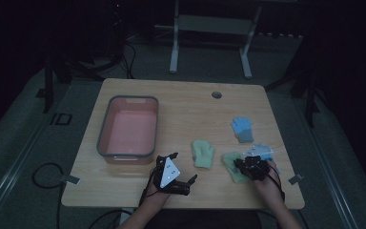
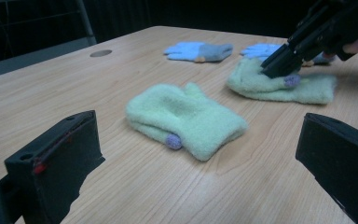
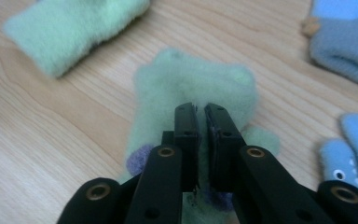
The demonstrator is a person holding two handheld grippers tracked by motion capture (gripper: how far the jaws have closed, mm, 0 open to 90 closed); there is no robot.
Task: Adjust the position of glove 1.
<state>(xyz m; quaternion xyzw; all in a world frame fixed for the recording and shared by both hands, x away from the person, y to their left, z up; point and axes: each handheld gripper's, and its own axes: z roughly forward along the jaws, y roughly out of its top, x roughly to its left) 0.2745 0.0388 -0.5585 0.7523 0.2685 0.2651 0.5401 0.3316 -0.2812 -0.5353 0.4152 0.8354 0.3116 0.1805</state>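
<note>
Two fuzzy green mittens lie on the wooden table. My right gripper (image 1: 243,164) points down onto the right-hand green mitten (image 3: 191,79), and its jaws are shut on a pinch of the fleece beside a small purple patch (image 3: 137,161). The same gripper (image 2: 279,63) is seen pressing on that mitten (image 2: 261,86) in the left gripper view. The other green mitten (image 2: 182,119) lies flat between my two hands. My left gripper (image 1: 183,168) rests near the table's front edge, aimed at this mitten, its black fingers (image 2: 56,158) wide open with nothing between them.
A pink basin with a grey rim (image 1: 104,126) stands at the left of the table. One blue glove (image 1: 242,128) lies behind the mittens, and a second blue glove (image 1: 262,151) lies just right of my right gripper. A cable hole (image 1: 217,94) sits near the far edge.
</note>
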